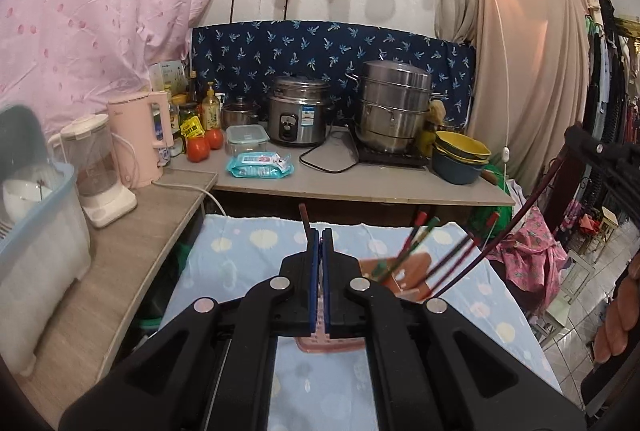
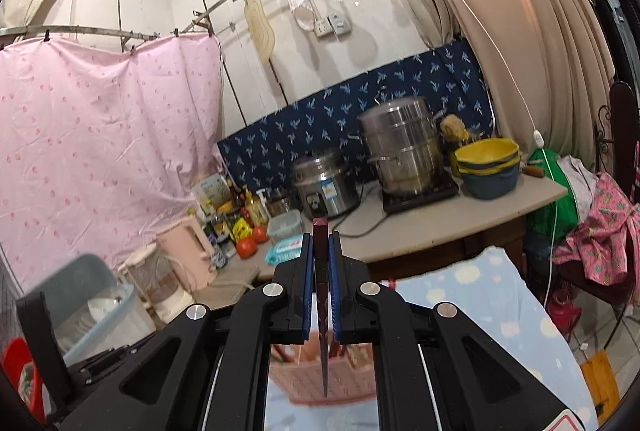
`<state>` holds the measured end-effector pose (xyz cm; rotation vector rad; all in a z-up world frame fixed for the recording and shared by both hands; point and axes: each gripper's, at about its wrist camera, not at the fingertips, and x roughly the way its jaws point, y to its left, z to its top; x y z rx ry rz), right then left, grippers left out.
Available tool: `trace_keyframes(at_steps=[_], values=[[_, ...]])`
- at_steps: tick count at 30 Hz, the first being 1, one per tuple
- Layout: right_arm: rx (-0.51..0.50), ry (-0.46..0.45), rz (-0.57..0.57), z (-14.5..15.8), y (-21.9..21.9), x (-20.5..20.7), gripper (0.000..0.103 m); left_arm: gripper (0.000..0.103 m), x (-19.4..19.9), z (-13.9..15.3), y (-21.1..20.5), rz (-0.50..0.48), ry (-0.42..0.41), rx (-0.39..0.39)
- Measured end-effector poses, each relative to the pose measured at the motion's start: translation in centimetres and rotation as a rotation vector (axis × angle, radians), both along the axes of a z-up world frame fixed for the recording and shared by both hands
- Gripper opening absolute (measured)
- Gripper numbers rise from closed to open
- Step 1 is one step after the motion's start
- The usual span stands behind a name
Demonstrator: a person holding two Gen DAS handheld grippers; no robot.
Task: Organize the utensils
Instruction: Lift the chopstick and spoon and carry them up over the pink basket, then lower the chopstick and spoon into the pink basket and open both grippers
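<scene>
Right gripper (image 2: pixel 321 251) clamped on 1 dark maroon chopstick (image 2: pixel 322 311), which runs upright between the blue pads (image 2: pixel 307 287); its blunt end stands just above the fingertips, its tapered tip hangs down over the pink slotted utensil basket (image 2: pixel 320 387) on the pale blue spotted cloth (image 2: pixel 500 311). Left gripper (image 1: pixel 321 245) with its jaws drawn together on another dark chopstick (image 1: pixel 304 221), of which only the upper end shows, slanting above the fingertips; the basket rim (image 1: pixel 332 345) lies directly beneath these fingers. In the left wrist view several red and green-ended chopsticks (image 1: pixel 424 251) already lean rightward from an orange-pink holder (image 1: pixel 404 271) on the cloth; whether this holder is part of the same basket cannot be told. Probable step: lowering each held chopstick into the basket. Hazards, as judged: the right chopstick is held near its top, so a long free length can swing and its tip may catch the rim or a slot in the wall instead of entering the opening; release while the tip is high would let it bounce out onto the cloth; the left chopstick sits askew in the pads and may rotate or slip on release; the 2 grippers work over the same basket, so collision between them, or with the leaning chopsticks, could tip the light plastic container.
</scene>
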<state>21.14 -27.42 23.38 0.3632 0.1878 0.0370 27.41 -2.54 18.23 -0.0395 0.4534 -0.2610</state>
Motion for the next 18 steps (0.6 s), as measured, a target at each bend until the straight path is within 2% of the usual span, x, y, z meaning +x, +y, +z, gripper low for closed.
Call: trace_keyframes(at_steps=[6,13,18], values=[[-0.022,0.001,-0.006,0.9,0.8,4.4,0.007,0.001,4.1,-0.7,-0.7,0.019,0.035,0.001],[-0.053,0.073,0.009,-1.9,1.9,7.9,0.007,0.001,5.8,-1.1,-1.4,0.016,0.036,0.004],[-0.056,0.113,0.019,-3.8,2.2,9.0,0.007,0.001,6.9,-2.4,-1.8,0.019,0.072,0.012]])
